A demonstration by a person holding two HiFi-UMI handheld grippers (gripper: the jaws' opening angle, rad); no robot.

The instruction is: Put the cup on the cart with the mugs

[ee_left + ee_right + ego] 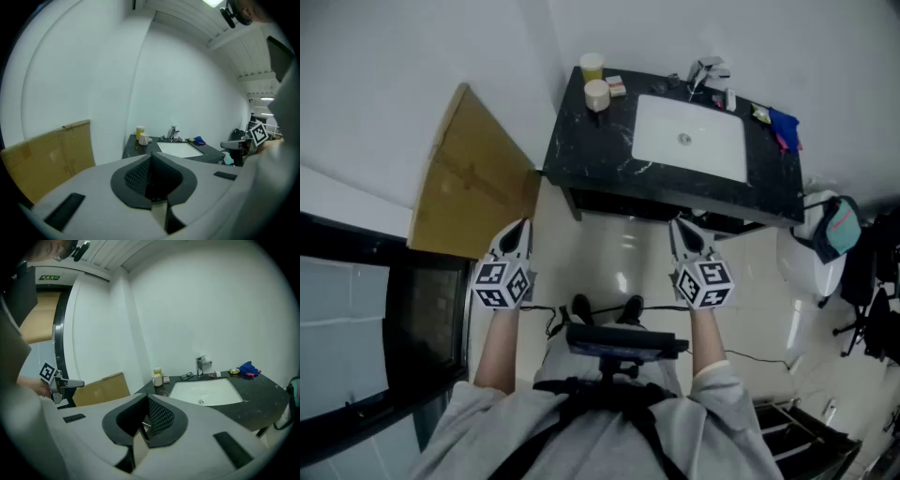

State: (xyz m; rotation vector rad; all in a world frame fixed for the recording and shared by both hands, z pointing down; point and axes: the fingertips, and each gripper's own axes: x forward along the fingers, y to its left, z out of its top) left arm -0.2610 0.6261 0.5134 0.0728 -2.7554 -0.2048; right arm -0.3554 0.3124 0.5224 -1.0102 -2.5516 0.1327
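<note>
A cream cup (596, 94) and a taller yellow cup (592, 66) stand at the back left corner of a black stone counter (591, 155) with a white sink (689, 139). Both cups also show far off in the left gripper view, cream cup (144, 139), and in the right gripper view, cream cup (157, 379). My left gripper (521, 231) and right gripper (679, 229) hang side by side over the floor, short of the counter's front edge. Each has its jaws shut with nothing between them. No cart with mugs is in view.
A cardboard sheet (473, 178) leans on the wall at the left, beside a dark-framed glass door (366, 319). A faucet (708, 70) and a blue cloth (783, 127) are on the counter. A white fixture with a teal bag (830, 230) stands at the right.
</note>
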